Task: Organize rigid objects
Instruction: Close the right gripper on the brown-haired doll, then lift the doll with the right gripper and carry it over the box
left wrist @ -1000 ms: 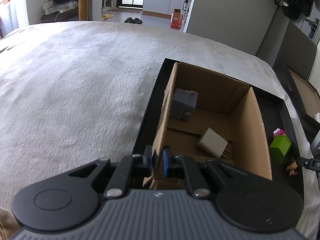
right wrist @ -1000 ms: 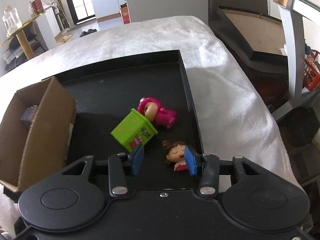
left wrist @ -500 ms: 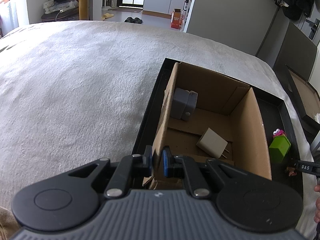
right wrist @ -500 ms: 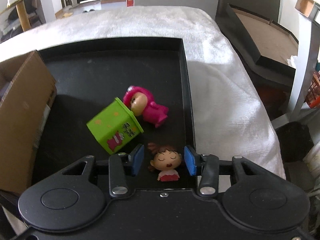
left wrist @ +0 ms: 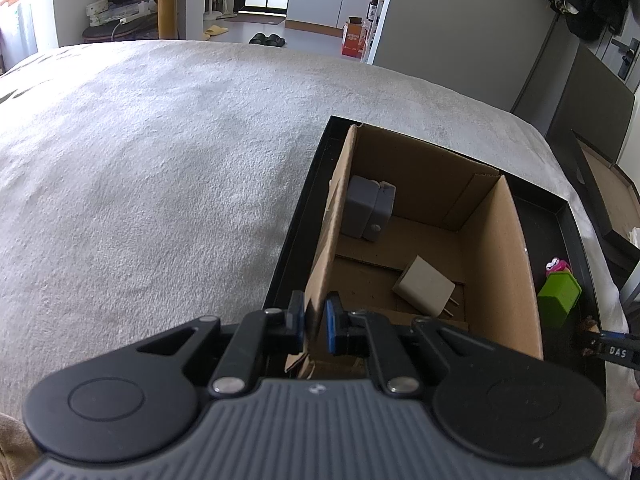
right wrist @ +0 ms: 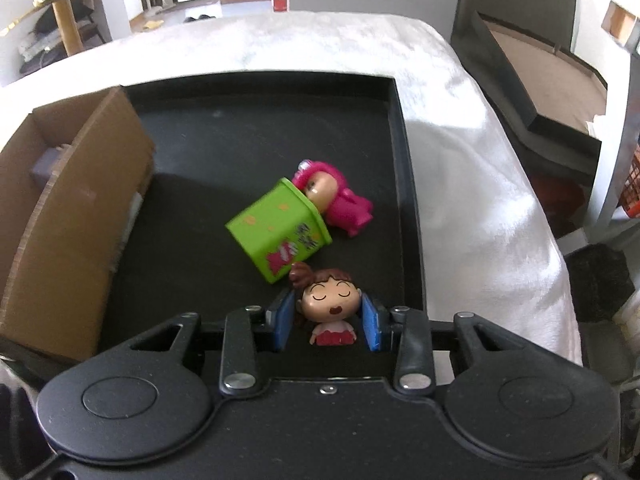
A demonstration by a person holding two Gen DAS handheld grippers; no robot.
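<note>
My left gripper [left wrist: 315, 322] is shut on the near left wall of an open cardboard box [left wrist: 516, 264] that stands in a black tray [left wrist: 296, 216]. Inside the box lie a grey adapter [left wrist: 370, 206] and a white plug [left wrist: 424, 286]. My right gripper [right wrist: 327, 318] is around a small brown-haired girl figurine [right wrist: 330, 304] in the tray [right wrist: 260, 120]; its blue pads [right wrist: 282, 316] sit close to her head, with slight gaps showing. A green cube [right wrist: 280, 228] and a pink doll [right wrist: 336, 200] lie just beyond.
The tray rests on a grey-white blanket [left wrist: 140, 168]. The cardboard box [right wrist: 80, 216] stands left of the toys in the right wrist view. A dark cabinet and flat board [right wrist: 532, 64] stand off the bed's right side.
My right gripper moved forward over the girl figurine and its fingers narrowed around her head. The left gripper has stayed clamped on the box wall.
</note>
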